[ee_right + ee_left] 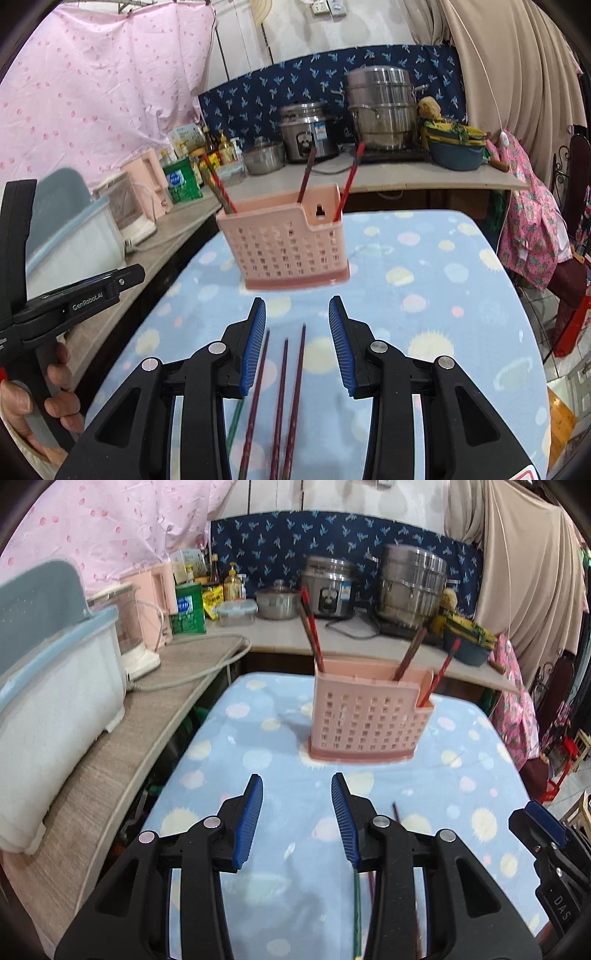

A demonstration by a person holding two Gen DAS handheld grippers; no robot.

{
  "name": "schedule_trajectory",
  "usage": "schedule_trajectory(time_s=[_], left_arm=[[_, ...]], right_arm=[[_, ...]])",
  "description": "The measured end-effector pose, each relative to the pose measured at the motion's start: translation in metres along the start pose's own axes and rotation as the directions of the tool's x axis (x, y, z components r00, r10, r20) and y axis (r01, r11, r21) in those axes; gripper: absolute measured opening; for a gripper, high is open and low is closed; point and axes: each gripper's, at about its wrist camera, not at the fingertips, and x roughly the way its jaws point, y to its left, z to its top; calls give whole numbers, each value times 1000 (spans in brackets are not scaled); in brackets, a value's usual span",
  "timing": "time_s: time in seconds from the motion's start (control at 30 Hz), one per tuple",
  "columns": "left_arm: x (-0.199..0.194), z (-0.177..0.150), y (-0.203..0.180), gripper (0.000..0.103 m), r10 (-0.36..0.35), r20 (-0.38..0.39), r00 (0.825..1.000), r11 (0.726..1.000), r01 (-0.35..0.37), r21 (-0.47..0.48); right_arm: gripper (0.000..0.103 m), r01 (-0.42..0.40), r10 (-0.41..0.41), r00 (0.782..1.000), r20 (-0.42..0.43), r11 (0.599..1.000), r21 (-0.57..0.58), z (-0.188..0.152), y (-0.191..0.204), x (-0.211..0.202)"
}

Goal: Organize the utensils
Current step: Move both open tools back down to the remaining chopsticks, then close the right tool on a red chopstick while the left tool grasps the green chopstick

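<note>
Both hand-held grippers are empty and part open, over the blue spotted desk (424, 258). Right hand-held gripper (297, 306) has three dark red chopsticks (284, 387) lying on the cloth between and below its jaws, pads clear of them. Left hand-held gripper (297, 782) has bare cloth between its pads; a green stick (356, 912) and a dark chopstick (397, 810) show just under its right finger

Pink utensil holder (286, 243) stands upright further up the desk, with four chopsticks (310, 627) already in it, two leaning left, one mid, one in the low side pocket at right

Step, as I read it: pick the loose chopsticks off the cloth and drop them in the holder

How to do it well:
- the three lie along the jaw axis, nearly parallel but spread; take one, or square them up first, otherwise one rolls out
- come down so the pads straddle a stick on both sides, tips nearly on the cloth, and close gently; the cloth is soft and could bunch into the pads
- grip near the middle so it does not swing
- tilt it upright before the holder and enter from above; the holder looks light and a side knock could tip it
- left can steady the holder or take the green stick; keep the two grippers apart, they are close here
</note>
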Motion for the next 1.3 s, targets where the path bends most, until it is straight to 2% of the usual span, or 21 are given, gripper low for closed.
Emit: schedule_trajectory(time_s=[0.27,0.53,0.87,1.0,1.07,1.3], left_arm=[[15,-57,1,37,0,-119,993,1000,2,24],[23,-98,-4,37,-5,-198,980,999,14,43],[25,-120,-8,37,-7,-246,969,998,23,60],[27,-124,-7,37,-8,-258,966,998,24,60],[27,-125,-7,37,-9,-261,965,998,25,61],[29,-131,-9,39,-11,-276,961,997,30,64]], right_arm=[[35,21,-24,991,-130,999,-24,-64,2,8],[35,22,-28,974,-227,999,-29,-112,4,17],[35,25,-32,958,-284,999,-28,-133,5,25],[31,23,-32,955,-294,999,-35,-135,7,29],[25,25,-36,953,-301,999,-41,-137,7,31],[22,21,-35,950,-311,999,-47,-141,8,32]])
